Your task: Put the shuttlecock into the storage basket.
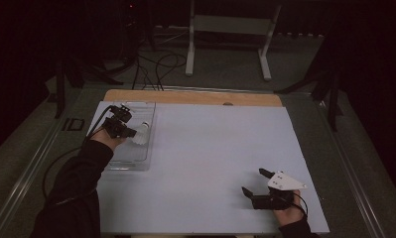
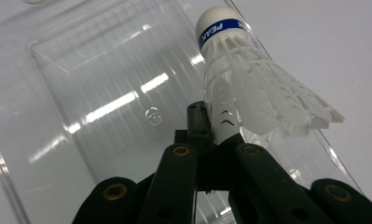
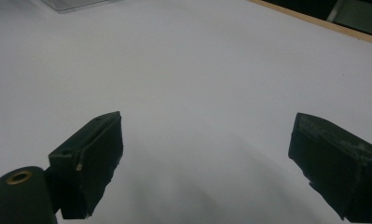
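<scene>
Nearest the camera, the right gripper [image 1: 255,186] just sits low over the white table [image 1: 210,163] with its jaws spread wide and nothing between them, looks like it's parked out of the way. Farther off on the left, the left gripper [image 1: 128,128] is pinching a white shuttlecock [image 2: 249,88] by the edge of its skirt, cork pointing away, right above the clear plastic tray [image 2: 81,102]. My guess is it's getting set down in there. Nothing blocks the tray; beyond the table there's only a wooden strip [image 1: 195,97] and a metal stand [image 1: 230,29].

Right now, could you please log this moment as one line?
left gripper shut on shuttlecock | above clear tray | right gripper open over table
</scene>
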`<state>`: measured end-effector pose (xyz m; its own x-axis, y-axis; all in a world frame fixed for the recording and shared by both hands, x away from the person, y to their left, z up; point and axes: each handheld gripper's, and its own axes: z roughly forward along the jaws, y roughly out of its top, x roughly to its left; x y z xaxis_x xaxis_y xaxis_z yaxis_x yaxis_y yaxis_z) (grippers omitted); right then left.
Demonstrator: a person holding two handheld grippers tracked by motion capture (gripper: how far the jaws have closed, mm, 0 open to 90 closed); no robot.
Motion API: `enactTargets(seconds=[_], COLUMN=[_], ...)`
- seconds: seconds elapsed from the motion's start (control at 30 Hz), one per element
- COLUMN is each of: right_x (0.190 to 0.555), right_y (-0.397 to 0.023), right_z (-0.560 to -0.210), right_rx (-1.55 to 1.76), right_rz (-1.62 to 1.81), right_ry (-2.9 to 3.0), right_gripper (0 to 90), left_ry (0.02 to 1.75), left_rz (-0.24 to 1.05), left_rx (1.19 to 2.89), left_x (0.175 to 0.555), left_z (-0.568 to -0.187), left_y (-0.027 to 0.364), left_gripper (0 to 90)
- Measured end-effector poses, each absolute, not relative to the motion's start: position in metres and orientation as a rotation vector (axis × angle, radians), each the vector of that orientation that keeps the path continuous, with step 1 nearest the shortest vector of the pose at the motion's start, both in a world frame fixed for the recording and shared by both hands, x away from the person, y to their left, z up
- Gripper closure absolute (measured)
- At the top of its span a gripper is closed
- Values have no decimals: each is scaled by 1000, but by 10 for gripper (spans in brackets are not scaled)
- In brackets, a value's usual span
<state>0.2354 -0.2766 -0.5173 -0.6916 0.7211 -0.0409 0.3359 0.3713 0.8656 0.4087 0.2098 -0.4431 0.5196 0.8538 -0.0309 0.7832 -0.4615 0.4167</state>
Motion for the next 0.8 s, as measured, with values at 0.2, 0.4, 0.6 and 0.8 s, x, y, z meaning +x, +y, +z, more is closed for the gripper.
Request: enactTargets(seconds=[0.2,0.4,0.6,0.8], right_x=[235,235,235,235], right_y=[-276,-277,-277,-277], right_z=[-517,-517,-517,-517], right_rx=[914,917,916,915], right_rz=[1259,1262,1261,1261], right_ry=[2223,2222,2220,2221], right_gripper=[101,101,101,100], left_ry=[1347,1352,1347,1354], left_rz=[234,229,219,193], left_rx=[2407,2435,2493,2503], left_x=[410,411,412,414], left_z=[-450,-457,-463,-468], left_y=[207,202,198,198], left_gripper=[900,900,900,900])
